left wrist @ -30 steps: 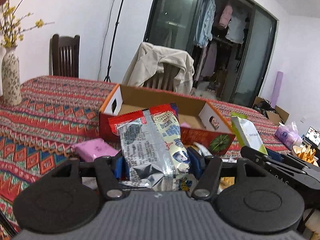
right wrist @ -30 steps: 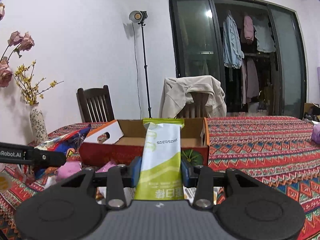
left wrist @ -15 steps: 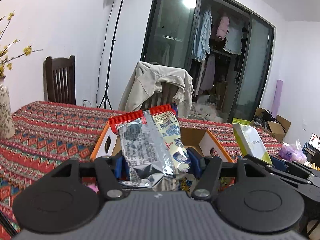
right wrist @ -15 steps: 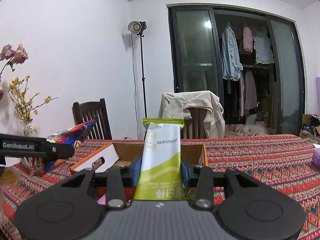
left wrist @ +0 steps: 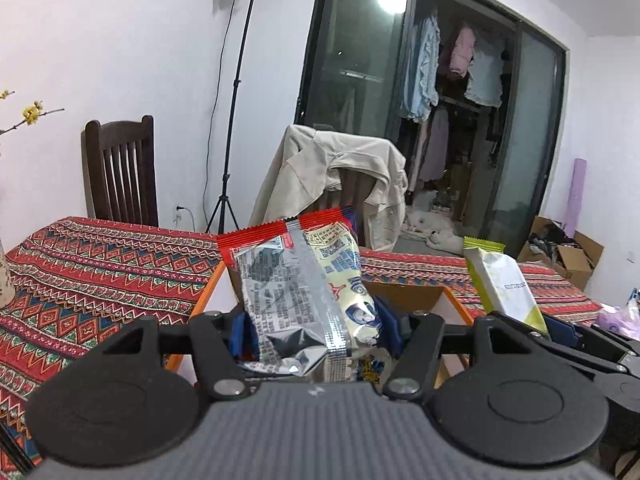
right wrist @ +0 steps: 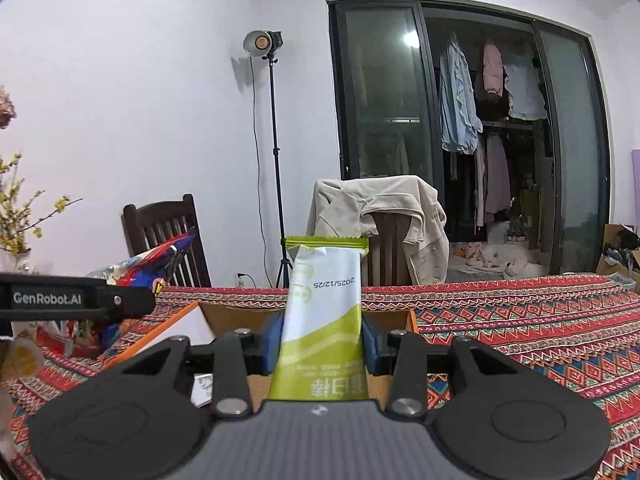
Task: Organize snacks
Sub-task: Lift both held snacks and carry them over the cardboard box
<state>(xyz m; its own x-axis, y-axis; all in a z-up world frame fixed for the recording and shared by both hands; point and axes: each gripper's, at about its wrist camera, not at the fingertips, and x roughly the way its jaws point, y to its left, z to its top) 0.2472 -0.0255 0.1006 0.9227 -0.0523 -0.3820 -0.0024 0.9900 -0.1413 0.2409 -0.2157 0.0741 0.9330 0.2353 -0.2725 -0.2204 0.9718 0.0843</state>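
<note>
My left gripper (left wrist: 318, 330) is shut on a red-topped silver and cream snack bag (left wrist: 304, 292), held upright over the open cardboard box (left wrist: 404, 296). My right gripper (right wrist: 320, 340) is shut on a green and white snack bar packet (right wrist: 324, 300), upright above the same box (right wrist: 248, 314). In the left wrist view the green packet (left wrist: 504, 284) and the right gripper show at the right. In the right wrist view the left gripper's arm (right wrist: 72, 300) and its colourful bag (right wrist: 156, 260) show at the left.
The table carries a red patterned cloth (right wrist: 520, 328). A chair draped with a beige jacket (left wrist: 336, 176) stands behind the table, a dark wooden chair (left wrist: 120, 168) and a light stand (left wrist: 236, 92) to the left. A vase with yellow flowers (right wrist: 16, 216) stands far left.
Both grippers have risen and moved forward over the box with their snacks still held. The table snacks near the box front have dropped out of sight.
</note>
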